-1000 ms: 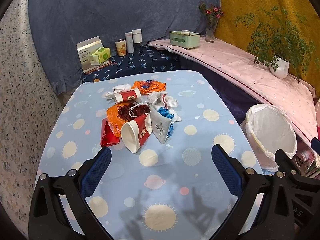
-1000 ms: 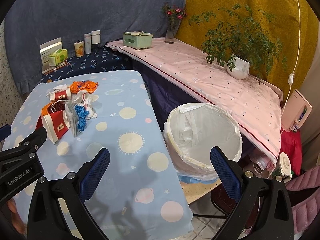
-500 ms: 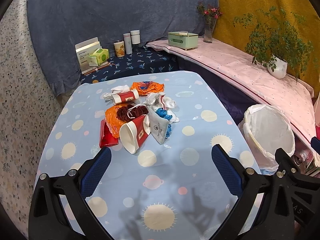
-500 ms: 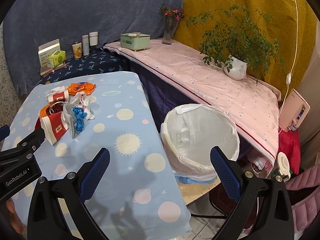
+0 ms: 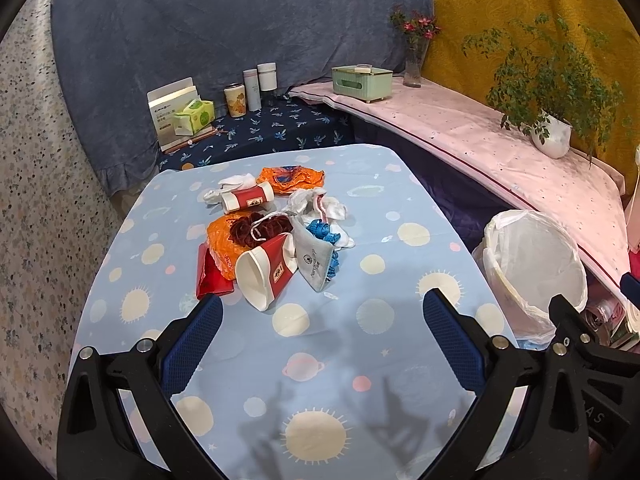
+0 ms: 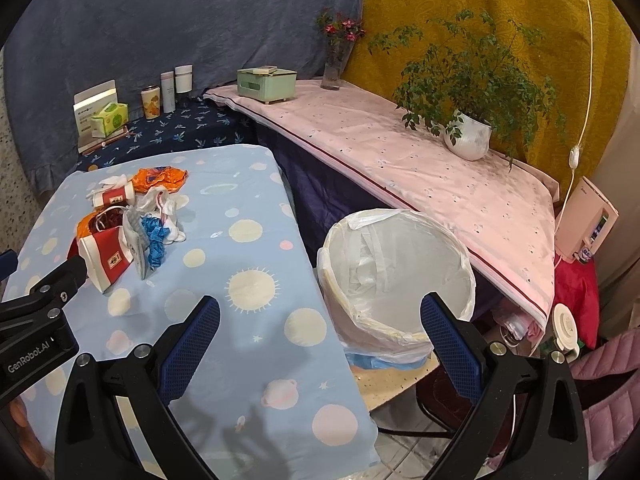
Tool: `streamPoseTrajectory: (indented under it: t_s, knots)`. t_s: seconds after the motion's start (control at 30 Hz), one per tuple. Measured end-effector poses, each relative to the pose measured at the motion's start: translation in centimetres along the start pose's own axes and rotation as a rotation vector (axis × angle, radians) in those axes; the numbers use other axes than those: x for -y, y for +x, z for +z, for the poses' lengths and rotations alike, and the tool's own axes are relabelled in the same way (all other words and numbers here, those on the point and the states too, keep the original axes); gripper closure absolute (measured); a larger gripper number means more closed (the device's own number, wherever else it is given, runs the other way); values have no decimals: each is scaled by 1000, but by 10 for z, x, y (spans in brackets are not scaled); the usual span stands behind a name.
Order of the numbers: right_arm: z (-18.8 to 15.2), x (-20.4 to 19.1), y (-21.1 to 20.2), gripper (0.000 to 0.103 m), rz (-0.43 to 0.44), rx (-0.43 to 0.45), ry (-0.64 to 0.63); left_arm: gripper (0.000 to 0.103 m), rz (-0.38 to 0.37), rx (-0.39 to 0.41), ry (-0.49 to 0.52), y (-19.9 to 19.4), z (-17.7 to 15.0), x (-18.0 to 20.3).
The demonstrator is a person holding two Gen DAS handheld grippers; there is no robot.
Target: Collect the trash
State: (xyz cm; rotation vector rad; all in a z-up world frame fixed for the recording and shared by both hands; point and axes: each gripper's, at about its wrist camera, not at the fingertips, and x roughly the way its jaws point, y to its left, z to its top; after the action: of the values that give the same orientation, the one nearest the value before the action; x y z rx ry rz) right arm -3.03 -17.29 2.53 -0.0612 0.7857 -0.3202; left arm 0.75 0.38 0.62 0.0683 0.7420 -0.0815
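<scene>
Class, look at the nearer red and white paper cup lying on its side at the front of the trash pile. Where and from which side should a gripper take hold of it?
Probably the rim: the paper cup lies tipped, its open mouth facing the open left gripper. Come from the near side, one finger inside the mouth and one outside the wall, since its base is wedged against the pile.

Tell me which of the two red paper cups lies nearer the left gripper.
The near red cup, its white mouth facing the left gripper. The far red cup lies sideways beyond the pile.
</scene>
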Motion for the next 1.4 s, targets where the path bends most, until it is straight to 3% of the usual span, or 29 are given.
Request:
streamPoseTrajectory:
  t_s: [0.7, 1.2, 1.4]
  knots:
    - [6, -10, 8, 7, -37, 15, 17, 7, -47, -39, -29, 21, 4, -25]
    - [15, -57, 32, 7, 10, 35, 3, 8, 32, -109, -110, 92, -3, -121]
    - [21, -92, 56, 7, 89, 27, -20, 11, 47, -145, -97, 129, -11, -146]
